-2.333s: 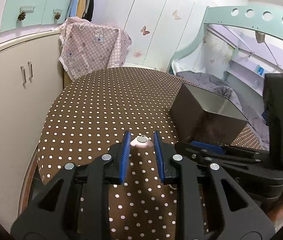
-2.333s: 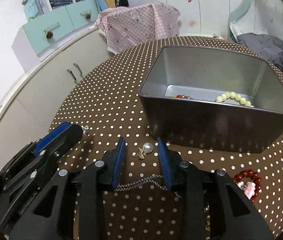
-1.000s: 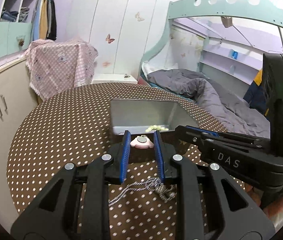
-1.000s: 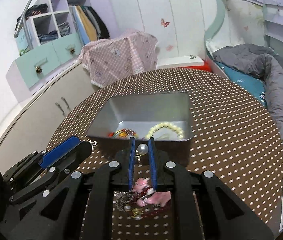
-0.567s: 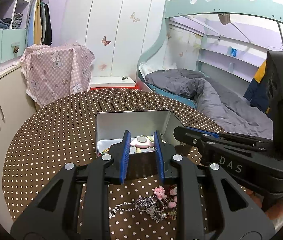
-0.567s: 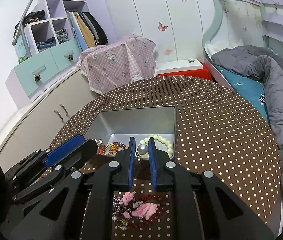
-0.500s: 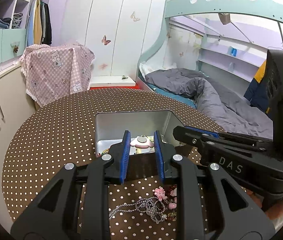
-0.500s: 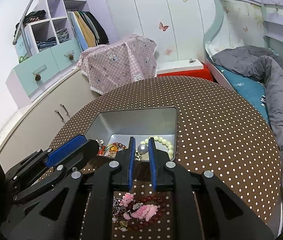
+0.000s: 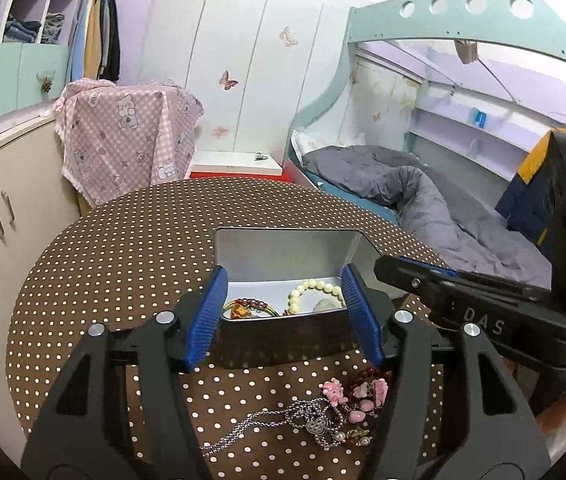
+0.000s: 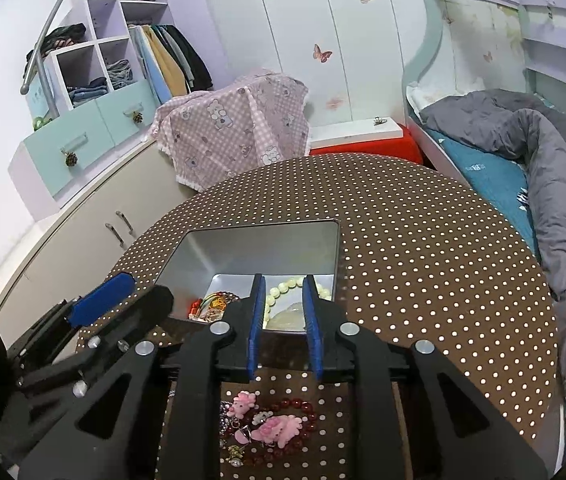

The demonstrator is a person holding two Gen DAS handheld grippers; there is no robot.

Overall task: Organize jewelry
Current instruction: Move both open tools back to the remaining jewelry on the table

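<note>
Polka-dotted brown counter (image 9: 123,264) carries a metal tin (image 9: 283,248) with bead bracelets inside. Left claw (image 9: 283,312) has just been opening, wide and empty; right claw (image 10: 283,320) has parted slightly, apparently empty too. Loose jewelry (image 10: 267,428) lies near, beneath both claws.

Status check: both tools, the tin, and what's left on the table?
Left tool just opened, empty. Right tool just parted, nothing between. Grey metal tin holds pale bead bracelet. Silver heart chain, red bead bracelet outside on the table. Nothing blocking.
</note>
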